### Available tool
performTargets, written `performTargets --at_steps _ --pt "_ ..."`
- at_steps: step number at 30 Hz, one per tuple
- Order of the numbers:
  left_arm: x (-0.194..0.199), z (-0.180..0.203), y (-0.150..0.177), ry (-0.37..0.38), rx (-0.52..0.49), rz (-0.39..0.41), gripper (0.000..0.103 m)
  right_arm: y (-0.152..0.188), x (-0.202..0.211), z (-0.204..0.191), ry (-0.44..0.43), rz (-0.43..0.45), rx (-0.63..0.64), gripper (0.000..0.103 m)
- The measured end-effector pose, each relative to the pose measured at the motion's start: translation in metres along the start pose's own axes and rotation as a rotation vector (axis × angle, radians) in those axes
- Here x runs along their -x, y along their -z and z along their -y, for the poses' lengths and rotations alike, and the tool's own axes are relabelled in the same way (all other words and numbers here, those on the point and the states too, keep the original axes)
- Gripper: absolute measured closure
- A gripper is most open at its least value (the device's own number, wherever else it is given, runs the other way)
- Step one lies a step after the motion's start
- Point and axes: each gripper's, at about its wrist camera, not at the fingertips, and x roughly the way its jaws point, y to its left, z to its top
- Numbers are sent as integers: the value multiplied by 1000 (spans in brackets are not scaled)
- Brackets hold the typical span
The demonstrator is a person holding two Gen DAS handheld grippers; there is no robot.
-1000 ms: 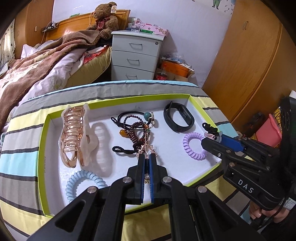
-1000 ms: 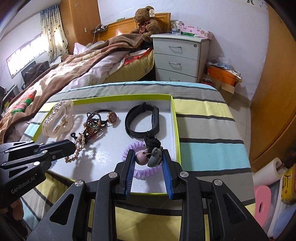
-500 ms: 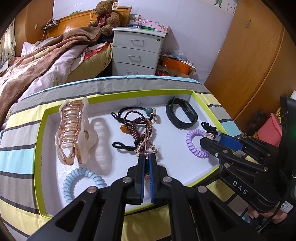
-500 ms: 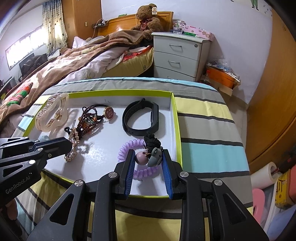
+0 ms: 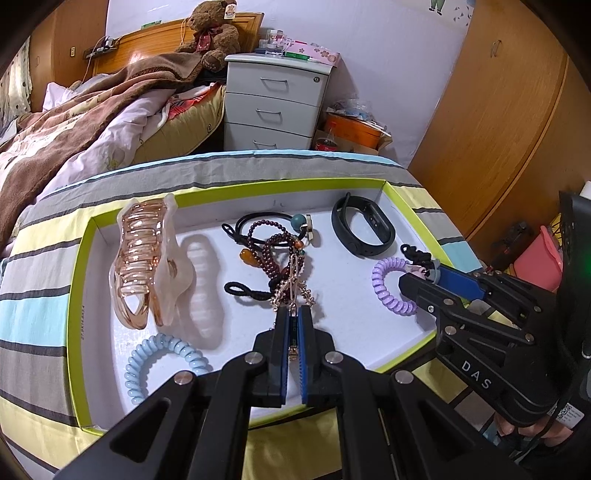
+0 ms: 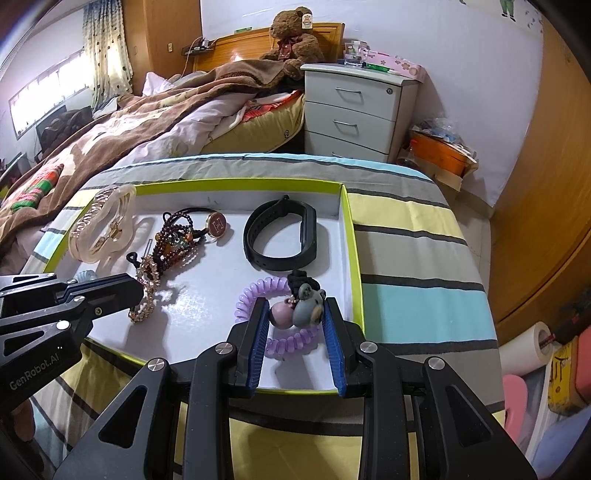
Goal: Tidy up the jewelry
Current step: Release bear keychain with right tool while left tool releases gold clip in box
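A white tray with a lime rim (image 5: 79, 280) (image 6: 352, 258) holds the jewelry. My left gripper (image 5: 294, 314) is shut on a gold rhinestone hair clip (image 5: 291, 291) (image 6: 146, 291) beside a tangle of dark bead bracelets and black hair ties (image 5: 275, 251) (image 6: 177, 236). My right gripper (image 6: 295, 314) is shut on a black hair tie with a pink ball and grey charm (image 6: 301, 310), held over a purple coil hair tie (image 6: 258, 295) (image 5: 388, 284). A black fitness band (image 5: 360, 229) (image 6: 282, 236), a rose-gold claw clip (image 5: 147, 258) and a blue coil tie (image 5: 162, 362) lie in the tray.
The tray sits on a striped cloth (image 6: 406, 258). Behind are a bed with a brown blanket (image 5: 74, 122), a white nightstand (image 5: 273, 103) and a teddy bear (image 6: 291, 33). A wooden wardrobe (image 5: 498, 110) stands at the right.
Both grippers have drawn back slightly toward the tray's near edge with their items still held. The items in the tray have not moved.
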Motion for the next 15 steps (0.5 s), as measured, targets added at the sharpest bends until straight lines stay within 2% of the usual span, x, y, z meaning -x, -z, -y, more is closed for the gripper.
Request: performTargets --at_steps 4,8,13,15 --pt "0 0 0 3 -3 0 95 0 0 1 -4 0 -4 71" --pt "0 1 1 -2 -1 -1 81 0 1 0 -15 3 -10 66" --pt "3 2 0 -5 3 6 69 1 7 -2 -11 17 -17 64" --pt "5 1 0 -6 8 9 65 1 12 -2 -6 30 -27 59"
